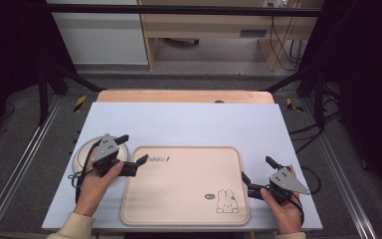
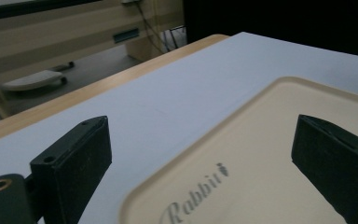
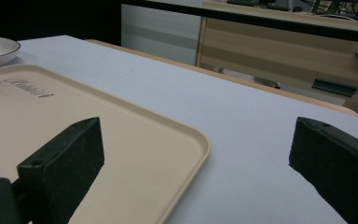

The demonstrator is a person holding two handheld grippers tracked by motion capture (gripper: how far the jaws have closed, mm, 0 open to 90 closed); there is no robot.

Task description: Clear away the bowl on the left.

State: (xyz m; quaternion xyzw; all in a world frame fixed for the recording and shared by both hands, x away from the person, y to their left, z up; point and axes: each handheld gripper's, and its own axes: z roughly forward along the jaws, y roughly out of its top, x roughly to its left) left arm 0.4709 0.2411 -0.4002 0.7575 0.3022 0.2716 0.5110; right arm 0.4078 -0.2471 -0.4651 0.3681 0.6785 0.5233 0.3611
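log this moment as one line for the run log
left gripper: open, over tray's far left corner | right gripper: open, at tray's right edge | tray: bare, flat on table | plate: left of tray

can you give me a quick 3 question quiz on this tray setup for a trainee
1. True or false: the left gripper holds the beige tray clamped between its jaws.
2. Which printed figure sits in the tray's near right corner? A) a rabbit B) a cat C) a star
3. What lies on the table under the person's left hand, to the left of the tray?

Key
1. False. Its jaws stand wide open over the tray's far left corner, with nothing pinched. The right gripper is open too, at the tray's right edge.
2. A, a rabbit drawing.
3. A white plate.
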